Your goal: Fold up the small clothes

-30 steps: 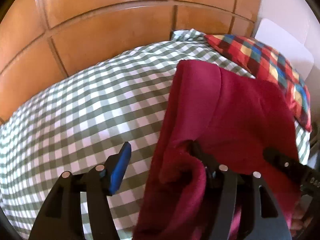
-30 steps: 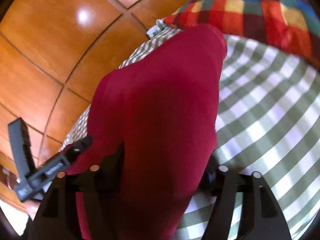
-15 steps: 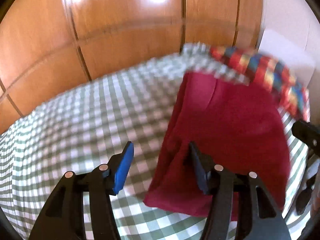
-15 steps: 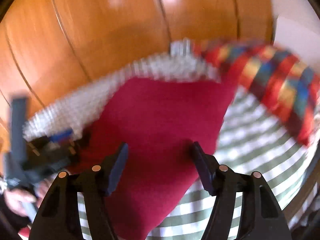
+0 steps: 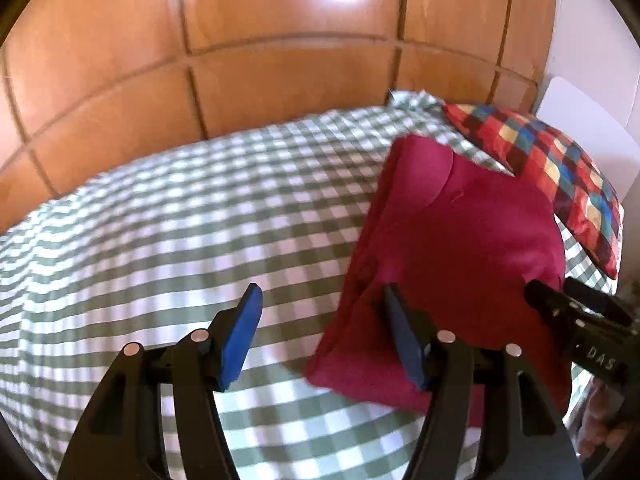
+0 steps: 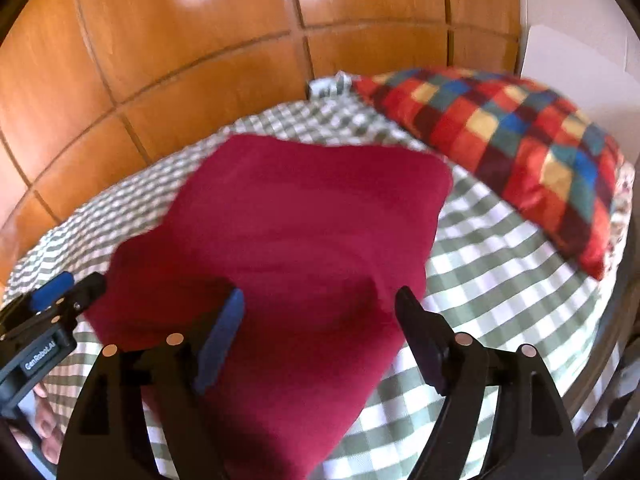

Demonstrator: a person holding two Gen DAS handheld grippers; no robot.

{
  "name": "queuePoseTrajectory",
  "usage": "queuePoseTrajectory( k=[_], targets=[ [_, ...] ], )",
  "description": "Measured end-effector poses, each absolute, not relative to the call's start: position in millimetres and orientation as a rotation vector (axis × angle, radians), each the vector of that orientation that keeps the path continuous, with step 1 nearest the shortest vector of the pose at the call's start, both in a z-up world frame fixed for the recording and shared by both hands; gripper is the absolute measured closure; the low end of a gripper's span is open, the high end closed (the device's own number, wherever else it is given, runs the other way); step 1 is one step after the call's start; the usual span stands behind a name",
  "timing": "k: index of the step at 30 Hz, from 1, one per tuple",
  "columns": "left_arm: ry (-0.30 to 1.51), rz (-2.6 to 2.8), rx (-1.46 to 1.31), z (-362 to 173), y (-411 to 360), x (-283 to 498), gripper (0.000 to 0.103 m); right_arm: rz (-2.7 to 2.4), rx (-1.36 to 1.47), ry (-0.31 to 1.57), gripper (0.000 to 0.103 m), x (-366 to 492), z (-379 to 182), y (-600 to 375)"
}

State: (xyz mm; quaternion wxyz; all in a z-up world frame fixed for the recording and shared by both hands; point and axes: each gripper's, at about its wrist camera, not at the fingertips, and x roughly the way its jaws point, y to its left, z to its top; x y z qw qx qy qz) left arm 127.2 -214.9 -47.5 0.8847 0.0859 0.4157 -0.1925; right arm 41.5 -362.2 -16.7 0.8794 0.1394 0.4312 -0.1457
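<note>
Left wrist view: nearest the camera, the left gripper (image 5: 320, 320) hangs above the bed with its jaws standing wide. They have just been opening, and nothing is pinched between them; its right finger only overlaps the near-left edge of the dark red garment (image 5: 460, 248). In the right wrist view, the right gripper (image 6: 320, 312) hovers over the same cloth, its jaws also wide and just opened further, with the fabric lying below and gripped by neither pad.

The red garment lies flat on the green-and-white checked bedspread (image 5: 180, 220), folded into a compact, roughly rectangular shape with one rounded layer showing at its far corner. At least one fold looks finished and let go; whether another fold or a tidy-up is still needed is not clear.

Beyond the garment, just beside its far-right edge, rests a multicoloured checked pillow (image 5: 552, 172). Behind the bed stand glossy wooden panels (image 5: 260, 60). Nothing lies on the cloth or blocks the way to it.
</note>
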Motion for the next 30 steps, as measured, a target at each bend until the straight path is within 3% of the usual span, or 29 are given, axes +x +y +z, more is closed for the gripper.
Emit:
queuePoseTrajectory(
  k=[4, 10, 18, 30],
  targets=[
    [0.814, -0.354, 0.127, -29.3, -194.0, 113.2, 0.031, -0.338, 0.277, 0.809, 0.011, 26.3, 7.6, -340.6],
    [0.775, -0.310, 0.100, -16.7, -171.0, 95.7, 0.017, -0.350, 0.271, 0.809, 0.009, 22.0, 13.1, -312.6],
    [0.745, -0.268, 0.087, -10.3, -153.0, 78.8, 0.009, -0.364, 0.237, 0.822, 0.009, 16.8, 12.3, -294.0],
    [0.734, -0.254, 0.084, -8.5, -146.2, 67.1, 0.006, -0.369, 0.220, 0.821, 0.009, 10.2, 15.0, -289.2]
  ],
)
